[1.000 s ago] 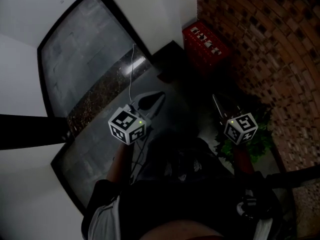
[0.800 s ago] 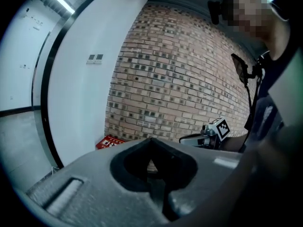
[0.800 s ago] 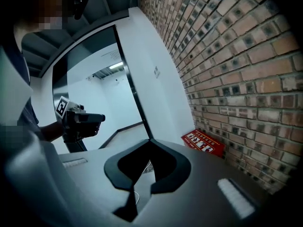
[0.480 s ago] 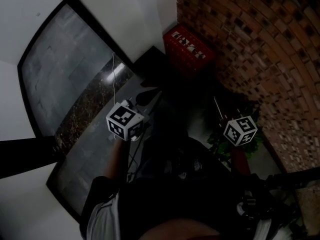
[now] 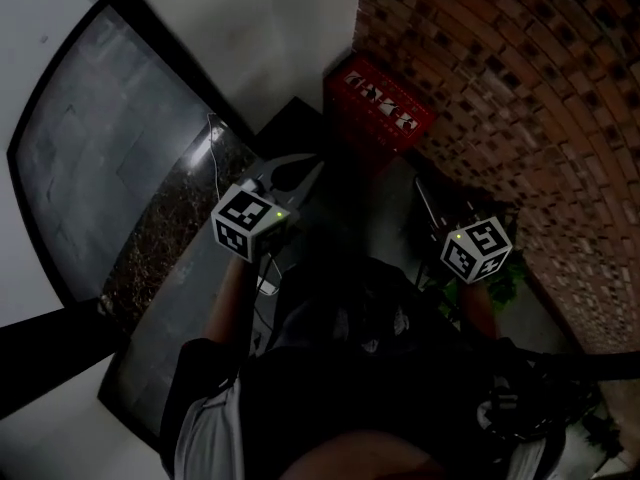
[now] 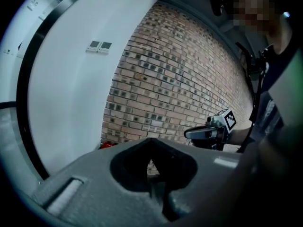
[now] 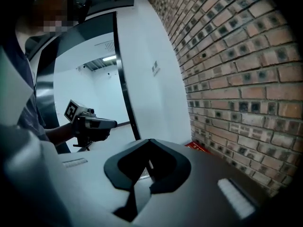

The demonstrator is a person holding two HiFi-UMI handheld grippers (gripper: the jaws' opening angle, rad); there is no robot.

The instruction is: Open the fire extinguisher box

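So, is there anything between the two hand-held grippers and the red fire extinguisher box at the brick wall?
Nothing visible. Only dark floor lies between the left hand-held gripper, the right hand-held gripper and the red fire extinguisher box. The plant stands behind the right one, off the path.

White print on the fire extinguisher box [image 5: 379,111] is unreadable.

Left tongs [image 5: 313,169], right tongs [image 5: 421,187] both carried forward, now nearer red fire extinguisher box [image 5: 380,108].
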